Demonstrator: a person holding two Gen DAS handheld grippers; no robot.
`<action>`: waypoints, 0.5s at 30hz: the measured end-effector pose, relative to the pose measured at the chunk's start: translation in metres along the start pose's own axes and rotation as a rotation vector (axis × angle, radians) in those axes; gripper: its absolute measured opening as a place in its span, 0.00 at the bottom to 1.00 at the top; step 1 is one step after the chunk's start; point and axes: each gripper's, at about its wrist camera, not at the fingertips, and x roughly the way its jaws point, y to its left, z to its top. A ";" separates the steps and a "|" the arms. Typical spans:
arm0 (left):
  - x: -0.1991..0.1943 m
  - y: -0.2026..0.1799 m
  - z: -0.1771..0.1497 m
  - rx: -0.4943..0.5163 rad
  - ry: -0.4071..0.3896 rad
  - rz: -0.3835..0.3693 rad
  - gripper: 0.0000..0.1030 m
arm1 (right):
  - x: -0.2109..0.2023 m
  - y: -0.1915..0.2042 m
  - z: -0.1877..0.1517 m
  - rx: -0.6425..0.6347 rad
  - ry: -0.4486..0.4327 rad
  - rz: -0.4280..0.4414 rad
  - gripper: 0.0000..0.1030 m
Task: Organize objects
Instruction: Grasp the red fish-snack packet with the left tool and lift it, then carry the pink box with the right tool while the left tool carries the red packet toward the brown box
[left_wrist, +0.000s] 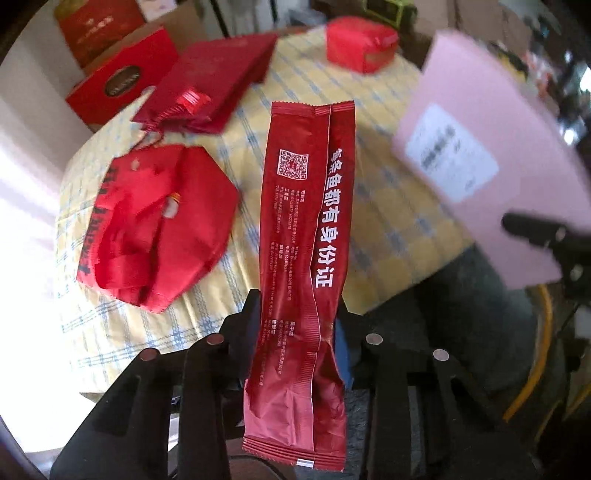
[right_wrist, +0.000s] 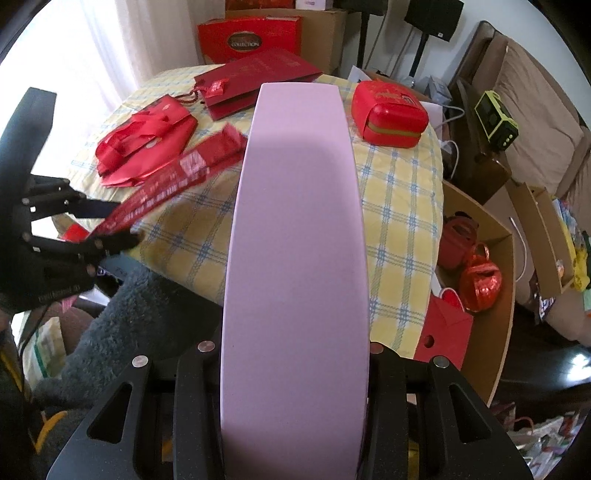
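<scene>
My left gripper (left_wrist: 297, 314) is shut on a long dark red foil packet (left_wrist: 306, 236) with white Chinese print, held upright above the table's near edge. It also shows in the right wrist view (right_wrist: 173, 177), gripped by the left gripper (right_wrist: 110, 225). My right gripper (right_wrist: 295, 354) is shut on a pink box (right_wrist: 295, 240), held over the table. The pink box (left_wrist: 484, 155), with a white label, is at the right in the left wrist view, with the right gripper (left_wrist: 546, 236) on it.
On the yellow checked tablecloth (right_wrist: 399, 192) lie a red fabric bag (right_wrist: 144, 144), a dark red paper bag (right_wrist: 251, 77) and a red tin (right_wrist: 388, 110). A red gift box (right_wrist: 251, 37) stands behind. A cardboard box (right_wrist: 495, 295) with red items sits at the right.
</scene>
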 end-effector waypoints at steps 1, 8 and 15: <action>-0.008 -0.002 -0.002 -0.022 -0.018 -0.025 0.32 | -0.001 -0.002 -0.001 0.011 -0.009 0.007 0.38; -0.047 0.005 -0.008 -0.133 -0.168 -0.136 0.32 | -0.004 -0.011 -0.010 0.070 -0.058 0.050 0.38; -0.083 -0.003 -0.013 -0.151 -0.293 -0.177 0.32 | -0.009 -0.018 -0.022 0.086 -0.102 0.100 0.38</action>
